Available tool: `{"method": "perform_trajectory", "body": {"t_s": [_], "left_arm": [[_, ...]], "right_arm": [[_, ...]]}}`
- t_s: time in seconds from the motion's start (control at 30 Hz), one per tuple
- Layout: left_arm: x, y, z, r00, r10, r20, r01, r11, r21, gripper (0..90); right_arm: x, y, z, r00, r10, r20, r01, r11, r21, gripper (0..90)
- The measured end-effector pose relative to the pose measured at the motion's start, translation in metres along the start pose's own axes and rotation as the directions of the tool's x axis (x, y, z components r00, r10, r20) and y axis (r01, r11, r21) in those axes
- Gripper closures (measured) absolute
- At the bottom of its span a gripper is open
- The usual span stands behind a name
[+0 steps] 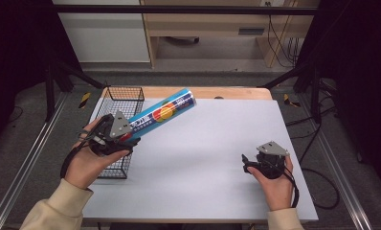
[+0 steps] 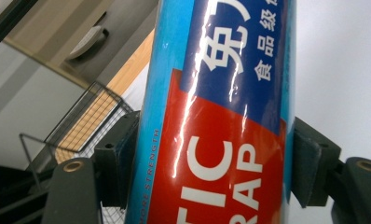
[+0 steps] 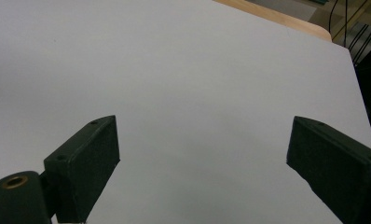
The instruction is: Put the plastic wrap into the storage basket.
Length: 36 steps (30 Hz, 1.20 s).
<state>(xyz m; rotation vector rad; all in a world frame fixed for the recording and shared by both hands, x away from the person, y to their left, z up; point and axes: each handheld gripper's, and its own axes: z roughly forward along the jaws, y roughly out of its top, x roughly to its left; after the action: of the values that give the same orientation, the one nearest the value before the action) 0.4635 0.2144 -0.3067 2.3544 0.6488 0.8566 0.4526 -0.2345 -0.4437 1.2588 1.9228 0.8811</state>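
Left gripper (image 1: 126,139): my jaws are clamped on the plastic wrap tube (image 1: 162,113), one pad on each side of its lower, red-labelled end. In the left gripper view the tube (image 2: 216,112) rises between the two pads and runs out of the top of the frame; label is blue, red and light blue with white lettering. In the high view the tube sits left of centre, held off the tabletop (image 1: 212,158), tilted, with its free end pointing toward the upper middle of the frame. The left hand (image 1: 88,160) wraps the gripper body from below, at lower left.

Right gripper (image 1: 246,163): jaws spread wide with nothing between them. In the right gripper view the two black pads stand at lower left and lower right with bare white tabletop (image 3: 188,84) between and beyond them. In the high view this gripper sits at lower right, held by the right hand (image 1: 274,184), low over the white surface.

Wire basket (image 1: 117,103): at the left edge of the tabletop, directly behind and under my left gripper. In the left gripper view its mesh (image 2: 81,121) shows to the left of the tube.

Wooden edge of the tabletop (image 1: 227,92) shows along the far side.
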Motion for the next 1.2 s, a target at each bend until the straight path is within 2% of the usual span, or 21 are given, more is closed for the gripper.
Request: {"method": "perform_trajectory", "body": {"t_s": [0.03, 0.07, 0.17, 0.43, 0.7, 0.73, 0.83, 0.97, 1.0, 1.03, 1.07, 1.13, 1.2], "left_arm": [[0.000, 0.000, 0.000, 1.0000, 0.000, 0.000, 0.000, 1.0000, 0.000, 29.5], [0.003, -0.002, -0.001, 0.9998, -0.020, -0.010, 0.020, 0.9997, 0.011, 29.5], [0.008, -0.005, -0.001, 0.9989, -0.043, -0.022, 0.043, 0.9990, 0.016, 29.6], [0.017, -0.010, -0.001, 0.9974, -0.064, -0.034, 0.065, 0.9976, 0.023, 29.8], [0.023, -0.017, -0.009, 0.9922, -0.112, -0.054, 0.114, 0.9931, 0.026, 29.9], [0.025, -0.019, -0.012, 0.9897, -0.128, -0.064, 0.130, 0.9912, 0.028, 30.0], [0.029, -0.023, -0.016, 0.9864, -0.147, -0.073, 0.150, 0.9882, 0.031, 30.1], [0.032, -0.028, -0.019, 0.9822, -0.165, -0.090, 0.170, 0.9844, 0.047, 30.1], [0.032, -0.031, -0.021, 0.9785, -0.180, -0.100, 0.186, 0.9812, 0.052, 30.2], [0.032, -0.031, -0.021, 0.9785, -0.180, -0.100, 0.186, 0.9812, 0.052, 30.2], [0.032, -0.034, -0.024, 0.9753, -0.194, -0.106, 0.201, 0.9780, 0.058, 30.2], [0.032, -0.034, -0.025, 0.9740, -0.198, -0.110, 0.205, 0.9769, 0.061, 30.2], [0.031, -0.034, -0.027, 0.9682, -0.216, -0.127, 0.225, 0.9718, 0.069, 30.3]], "right_arm": [[0.000, -0.001, 0.000, 1.0000, 0.002, 0.000, -0.002, 1.000, -0.003, 9.6], [0.000, -0.001, 0.001, 1.0000, 0.008, -0.001, -0.008, 1.000, 0.005, 9.6], [0.000, -0.002, 0.001, 0.9999, 0.016, -0.002, -0.016, 1.000, 0.005, 9.4], [-0.005, -0.005, 0.002, 0.9996, 0.027, -0.008, -0.027, 1.000, 0.003, 9.2], [-0.007, -0.005, 0.003, 0.9989, 0.041, -0.024, -0.041, 0.999, -0.010, 8.2], [-0.008, -0.005, 0.003, 0.9974, 0.063, -0.037, -0.063, 0.998, -0.020, 7.7], [-0.008, -0.003, 0.003, 0.9959, 0.081, -0.041, -0.082, 0.996, -0.035, 7.6], [-0.009, -0.001, 0.003, 0.9948, 0.091, -0.045, -0.093, 0.995, -0.042, 7.0], [-0.009, -0.001, 0.005, 0.9941, 0.096, -0.049, -0.099, 0.994, -0.044, 7.0], [-0.009, -0.001, 0.005, 0.9941, 0.096, -0.049, -0.099, 0.994, -0.044, 7.0], [-0.009, 0.001, 0.007, 0.9936, 0.100, -0.054, -0.102, 0.994, -0.044, 6.9], [-0.008, 0.002, 0.008, 0.9941, 0.097, -0.049, -0.099, 0.994, -0.052, 6.9], [-0.008, 0.002, 0.008, 0.9932, 0.107, -0.046, -0.110, 0.992, -0.059, 6.3]]}}
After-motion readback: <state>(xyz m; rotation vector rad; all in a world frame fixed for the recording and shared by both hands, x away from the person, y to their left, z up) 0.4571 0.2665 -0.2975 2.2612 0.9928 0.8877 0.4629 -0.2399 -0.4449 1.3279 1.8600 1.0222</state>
